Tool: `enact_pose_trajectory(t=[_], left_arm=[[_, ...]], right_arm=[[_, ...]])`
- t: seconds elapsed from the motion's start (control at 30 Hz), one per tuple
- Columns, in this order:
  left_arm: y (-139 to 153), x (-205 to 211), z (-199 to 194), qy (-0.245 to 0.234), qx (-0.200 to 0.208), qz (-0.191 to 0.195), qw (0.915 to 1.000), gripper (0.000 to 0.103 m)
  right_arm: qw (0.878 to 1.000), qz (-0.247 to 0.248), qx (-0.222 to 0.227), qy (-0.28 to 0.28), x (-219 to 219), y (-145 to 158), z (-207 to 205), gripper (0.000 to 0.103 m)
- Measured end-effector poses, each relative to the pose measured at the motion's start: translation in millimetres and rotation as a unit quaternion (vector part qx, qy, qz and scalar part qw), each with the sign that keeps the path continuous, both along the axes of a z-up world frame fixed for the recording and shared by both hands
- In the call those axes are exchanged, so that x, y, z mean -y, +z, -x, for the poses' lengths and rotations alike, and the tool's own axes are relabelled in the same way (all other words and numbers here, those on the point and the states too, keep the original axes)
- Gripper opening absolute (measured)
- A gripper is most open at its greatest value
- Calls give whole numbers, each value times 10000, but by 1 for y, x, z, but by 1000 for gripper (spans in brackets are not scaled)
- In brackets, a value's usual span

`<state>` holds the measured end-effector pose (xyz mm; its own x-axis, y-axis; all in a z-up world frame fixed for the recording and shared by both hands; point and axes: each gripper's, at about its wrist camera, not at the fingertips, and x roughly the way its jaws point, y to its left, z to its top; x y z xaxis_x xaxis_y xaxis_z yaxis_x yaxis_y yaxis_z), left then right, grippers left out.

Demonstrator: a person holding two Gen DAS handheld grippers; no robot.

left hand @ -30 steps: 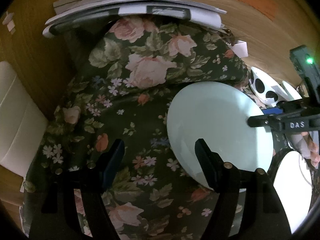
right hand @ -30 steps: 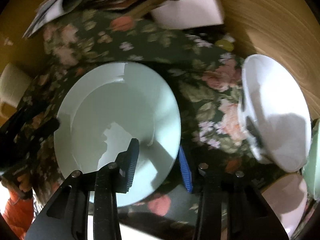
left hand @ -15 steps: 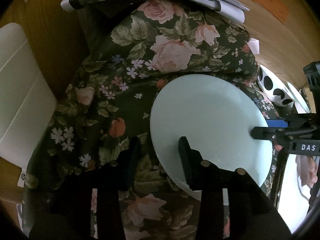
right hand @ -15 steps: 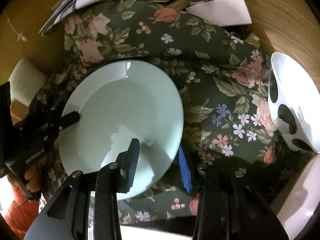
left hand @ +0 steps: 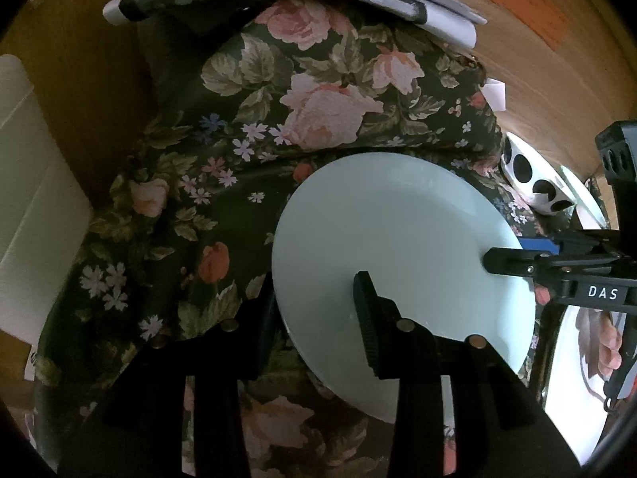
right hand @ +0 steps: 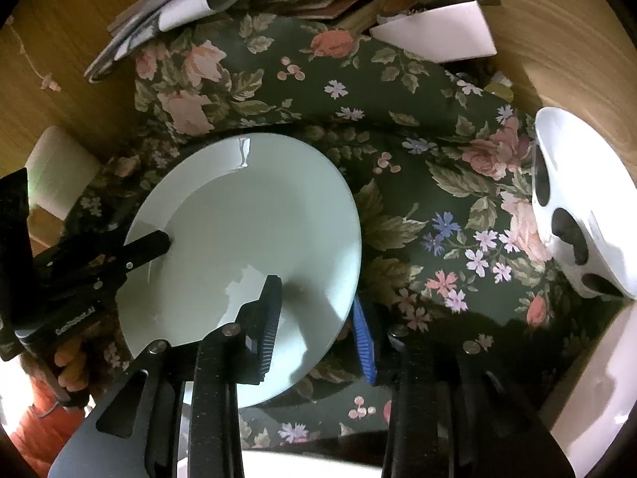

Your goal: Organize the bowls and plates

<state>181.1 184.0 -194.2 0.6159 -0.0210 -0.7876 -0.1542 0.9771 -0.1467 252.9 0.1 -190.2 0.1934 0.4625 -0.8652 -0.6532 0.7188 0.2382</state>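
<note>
On plate (left hand: 398, 231) rim | left tool (left hand: 314, 310) narrowed, now gripping | right tool (right hand: 316, 306) closing

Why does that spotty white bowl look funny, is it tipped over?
Yes, it looks odd. The spotted bowl lies tipped on its side at the edge of the flowery cloth, not standing upright. The pale green plate sits flat and looks unbroken.

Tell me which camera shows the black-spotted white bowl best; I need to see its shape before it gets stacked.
The right wrist view: the spotted bowl lies large at the right edge, its rim and several black spots plain. The left wrist view shows only a small part of it, beyond the pale green plate.
</note>
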Motion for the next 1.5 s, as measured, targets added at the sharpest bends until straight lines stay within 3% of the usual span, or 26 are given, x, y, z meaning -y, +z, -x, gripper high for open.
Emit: enact_pose_trajectory(t=[0.67, 1.0, 1.5], left_arm=[[44, 37, 46, -195, 616, -144, 9978, 37], [61, 59, 71, -308, 849, -195, 9957, 37], [63, 91, 102, -495, 921, -143, 9944, 37]], right_arm=[[9972, -525, 516, -124, 64, 43, 43, 30], [9951, -695, 662, -242, 80, 50, 71, 30], [9923, -834, 800, -437, 115, 62, 112, 30]])
